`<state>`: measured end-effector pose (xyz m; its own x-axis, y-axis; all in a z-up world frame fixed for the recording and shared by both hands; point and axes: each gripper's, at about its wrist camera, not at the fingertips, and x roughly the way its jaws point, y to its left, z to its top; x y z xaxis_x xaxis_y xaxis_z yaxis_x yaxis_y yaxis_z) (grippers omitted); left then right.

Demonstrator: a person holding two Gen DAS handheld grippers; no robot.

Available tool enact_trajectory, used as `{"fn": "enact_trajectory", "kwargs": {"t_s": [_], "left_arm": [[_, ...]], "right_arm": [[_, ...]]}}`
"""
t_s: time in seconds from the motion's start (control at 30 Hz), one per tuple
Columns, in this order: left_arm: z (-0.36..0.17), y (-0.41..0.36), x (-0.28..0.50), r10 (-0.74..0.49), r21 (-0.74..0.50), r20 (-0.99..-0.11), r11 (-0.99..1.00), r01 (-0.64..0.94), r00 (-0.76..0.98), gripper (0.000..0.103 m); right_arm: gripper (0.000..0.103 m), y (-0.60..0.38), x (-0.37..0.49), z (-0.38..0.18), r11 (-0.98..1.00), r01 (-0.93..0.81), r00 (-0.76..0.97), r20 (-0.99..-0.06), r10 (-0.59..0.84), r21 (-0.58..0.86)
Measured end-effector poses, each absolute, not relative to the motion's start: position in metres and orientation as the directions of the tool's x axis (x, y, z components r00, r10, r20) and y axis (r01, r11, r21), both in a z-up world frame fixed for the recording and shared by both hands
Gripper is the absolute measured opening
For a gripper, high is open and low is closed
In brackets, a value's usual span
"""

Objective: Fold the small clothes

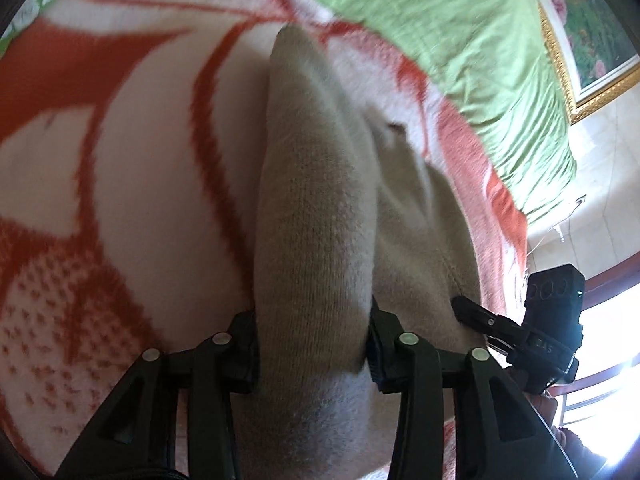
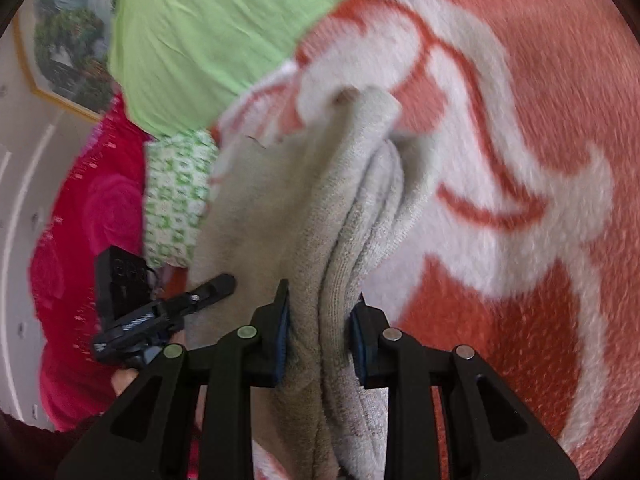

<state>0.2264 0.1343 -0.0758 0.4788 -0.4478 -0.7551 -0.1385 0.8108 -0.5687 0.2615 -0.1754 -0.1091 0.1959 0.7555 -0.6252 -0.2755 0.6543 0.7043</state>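
Over the orange-and-white patterned fleece blanket (image 1: 132, 184), near the edge where it meets the light green bedsheet (image 1: 452, 40): a beige knitted garment, soft and small (image 1: 316, 220), is held up between both grippers, its far end trailing down towards the blanket.

Left gripper (image 1: 312, 344): jaws partly open, closed on a thick rounded roll of the beige knit; pads press its sides. Seen from the right wrist view, the same gripper (image 2: 208, 292) sits at the garment's other side, by the green-and-white checked cloth (image 2: 176, 196).

Right gripper (image 2: 318, 338): jaws narrower, pinching several stacked layers of the garment (image 2: 352, 208), ribbed edges showing between the blue pads. From the left wrist view it (image 1: 470, 314) touches the garment's right-hand edge.

Both frames blurred; a red floral cover (image 2: 92, 216) and a gilt-framed picture (image 1: 592, 40) lie off the bed's side.

Handling, as judgement:
- Light, limp, stretchy knit; no stiffness, sags wherever unsupported.
- Fuzzy surface grips the pads well; slipping unlikely, but layers may slide against each other.
- Bunched hold hides the edges, so a clean fold line is hard to set.
- Better hold: at corners or along a hem, one layer-stack per gripper, well apart so the cloth hangs flat.
- Fleece below will drag on the knit; lower it rather than slide it.
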Motion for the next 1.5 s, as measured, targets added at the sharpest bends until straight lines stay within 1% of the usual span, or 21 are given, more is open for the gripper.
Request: {"fn": "enact_trajectory", "kwargs": {"t_s": [0.07, 0.13, 0.2, 0.23, 0.33, 0.6, 0.7, 0.77, 0.8, 0.83, 0.9, 0.93, 1.0, 1.03, 1.1, 1.17, 1.27, 1.3, 1.33, 1.4, 1.5], "left_arm": [[-0.080, 0.139, 0.223, -0.461, -0.584, -0.745, 0.801, -0.136, 0.483, 0.049], [-0.079, 0.141, 0.222, -0.450, -0.574, -0.750, 0.807, -0.141, 0.485, 0.056], [-0.078, 0.143, 0.218, -0.436, -0.558, -0.758, 0.818, -0.138, 0.485, 0.058], [-0.076, 0.144, 0.216, -0.422, -0.543, -0.765, 0.828, -0.137, 0.486, 0.062], [-0.070, 0.147, 0.208, -0.395, -0.518, -0.774, 0.845, -0.135, 0.495, 0.063], [-0.067, 0.156, 0.182, -0.382, -0.518, -0.780, 0.839, -0.168, 0.496, 0.063], [-0.068, 0.157, 0.179, -0.360, -0.502, -0.791, 0.844, -0.189, 0.495, 0.064], [-0.073, 0.157, 0.179, -0.335, -0.478, -0.811, 0.852, -0.212, 0.480, 0.065], [-0.076, 0.159, 0.178, -0.333, -0.478, -0.814, 0.849, -0.225, 0.475, 0.065], [-0.078, 0.160, 0.178, -0.338, -0.486, -0.815, 0.841, -0.237, 0.471, 0.065], [-0.076, 0.160, 0.179, -0.339, -0.494, -0.814, 0.832, -0.253, 0.472, 0.064], [-0.072, 0.158, 0.179, -0.319, -0.473, -0.821, 0.845, -0.251, 0.473, 0.064], [-0.069, 0.152, 0.181, -0.290, -0.438, -0.836, 0.865, -0.246, 0.466, 0.064], [-0.070, 0.149, 0.181, -0.286, -0.432, -0.840, 0.867, -0.248, 0.461, 0.064], [-0.073, 0.146, 0.181, -0.291, -0.434, -0.841, 0.866, -0.248, 0.456, 0.065], [-0.077, 0.143, 0.179, -0.286, -0.431, -0.841, 0.868, -0.248, 0.460, 0.070], [-0.081, 0.145, 0.176, -0.295, -0.445, -0.838, 0.856, -0.262, 0.460, 0.071], [-0.078, 0.147, 0.174, -0.292, -0.443, -0.839, 0.857, -0.264, 0.459, 0.071], [-0.073, 0.147, 0.172, -0.285, -0.435, -0.841, 0.861, -0.262, 0.460, 0.068], [-0.060, 0.145, 0.168, -0.261, -0.410, -0.843, 0.878, -0.247, 0.470, 0.067], [-0.032, 0.141, 0.168, -0.209, -0.369, -0.825, 0.903, -0.219, 0.526, 0.067]], "right_arm": [[0.037, -0.181, 0.262, -0.120, 0.663, -0.249, 0.199, -0.633, 0.748, 0.706], [0.053, -0.190, 0.262, -0.127, 0.671, -0.229, 0.221, -0.633, 0.742, 0.705], [0.056, -0.194, 0.261, -0.128, 0.678, -0.225, 0.235, -0.636, 0.735, 0.700], [0.057, -0.194, 0.261, -0.128, 0.679, -0.224, 0.238, -0.637, 0.733, 0.699], [0.059, -0.194, 0.254, -0.120, 0.703, -0.239, 0.267, -0.651, 0.711, 0.669], [0.059, -0.195, 0.221, -0.095, 0.725, -0.297, 0.322, -0.649, 0.689, 0.622], [0.059, -0.190, 0.208, -0.097, 0.712, -0.310, 0.281, -0.655, 0.701, 0.630], [0.058, -0.184, 0.203, -0.103, 0.722, -0.311, 0.252, -0.679, 0.690, 0.618], [0.047, -0.182, 0.202, -0.106, 0.727, -0.318, 0.245, -0.688, 0.683, 0.609], [0.021, -0.178, 0.203, -0.108, 0.735, -0.324, 0.231, -0.703, 0.672, 0.596], [0.015, -0.175, 0.206, -0.101, 0.747, -0.335, 0.243, -0.714, 0.657, 0.573], [0.015, -0.175, 0.207, -0.092, 0.744, -0.354, 0.263, -0.703, 0.661, 0.567], [0.014, -0.174, 0.208, -0.076, 0.743, -0.396, 0.287, -0.696, 0.659, 0.540], [0.014, -0.172, 0.209, -0.075, 0.750, -0.416, 0.282, -0.712, 0.644, 0.514], [0.014, -0.168, 0.210, -0.086, 0.782, -0.437, 0.278, -0.760, 0.587, 0.444], [0.014, -0.166, 0.209, -0.107, 0.804, -0.457, 0.274, -0.799, 0.535, 0.382], [0.016, -0.172, 0.207, -0.120, 0.809, -0.429, 0.293, -0.785, 0.545, 0.401], [0.019, -0.173, 0.206, -0.117, 0.812, -0.419, 0.299, -0.783, 0.546, 0.406], [0.027, -0.175, 0.204, -0.112, 0.814, -0.415, 0.309, -0.779, 0.546, 0.406], [0.032, -0.181, 0.200, -0.093, 0.818, -0.410, 0.339, -0.766, 0.546, 0.402], [0.032, -0.191, 0.192, -0.054, 0.814, -0.421, 0.444, -0.691, 0.570, 0.401]]}}
